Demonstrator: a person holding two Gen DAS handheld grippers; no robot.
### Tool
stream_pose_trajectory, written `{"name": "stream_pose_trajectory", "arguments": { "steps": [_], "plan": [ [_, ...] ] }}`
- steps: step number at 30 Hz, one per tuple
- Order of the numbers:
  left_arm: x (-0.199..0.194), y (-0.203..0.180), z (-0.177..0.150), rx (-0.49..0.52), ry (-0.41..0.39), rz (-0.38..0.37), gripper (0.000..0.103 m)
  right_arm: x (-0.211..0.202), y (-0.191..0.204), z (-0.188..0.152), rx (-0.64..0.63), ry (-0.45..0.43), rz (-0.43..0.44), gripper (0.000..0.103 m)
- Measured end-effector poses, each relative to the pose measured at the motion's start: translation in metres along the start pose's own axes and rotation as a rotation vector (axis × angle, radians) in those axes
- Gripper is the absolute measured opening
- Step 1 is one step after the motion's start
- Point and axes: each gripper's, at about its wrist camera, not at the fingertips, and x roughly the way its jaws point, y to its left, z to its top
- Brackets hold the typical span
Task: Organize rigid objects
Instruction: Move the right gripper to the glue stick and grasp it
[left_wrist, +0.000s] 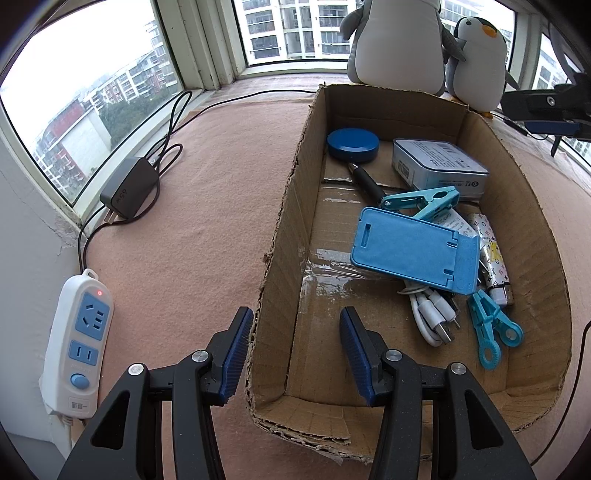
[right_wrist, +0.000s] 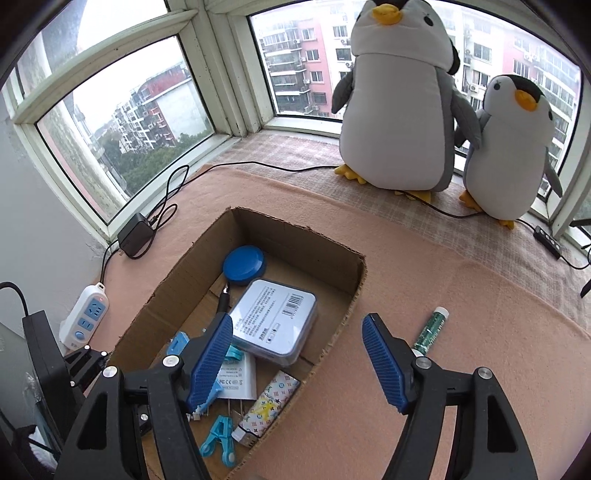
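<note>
Green tube (right_wrist: 431, 328) lies on the blanket beside the cardboard box (right_wrist: 354, 295): light, stiff, likely rolls; grip mid-body. Right tongs (right_wrist: 297, 363) released, empty. Left tongs (left_wrist: 295, 356) straddle box wall, not clamped.

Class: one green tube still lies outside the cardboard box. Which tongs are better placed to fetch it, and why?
Right. The right tongs stand open with the green tube just beside them; the left tongs straddle the cardboard box wall.

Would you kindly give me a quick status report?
Left gripper astride cardboard box wall, not clamped. Right gripper open, empty. Green tube outside box on the cloth, nothing blocking it.
</note>
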Motion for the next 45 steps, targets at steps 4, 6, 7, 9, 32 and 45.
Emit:
{"name": "stream_pose_trajectory", "arguments": {
  "steps": [4, 6, 7, 9, 32, 45],
  "plan": [
    [0.001, 0.001, 0.001, 0.001, 0.000, 0.000, 0.053, -0.006, -0.022, -0.014, 0.049, 0.009, -0.011, 0.069],
    [0.000, 0.000, 0.000, 0.001, -0.001, 0.000, 0.053, -0.008, -0.034, -0.021, 0.072, 0.015, -0.022, 0.069],
    [0.001, 0.000, 0.001, 0.002, -0.001, 0.000, 0.053, -0.008, -0.040, -0.024, 0.086, 0.019, -0.026, 0.069],
    [0.000, 0.001, 0.001, 0.002, -0.001, 0.000, 0.053, -0.007, -0.053, -0.031, 0.116, 0.029, -0.038, 0.069],
    [0.000, 0.000, 0.001, 0.004, -0.002, 0.001, 0.053, 0.047, -0.112, -0.024, 0.345, 0.108, -0.147, 0.065],
    [0.000, 0.000, 0.001, 0.004, -0.003, 0.001, 0.053, 0.075, -0.105, -0.010, 0.293, 0.174, -0.222, 0.042]
  ]
}}
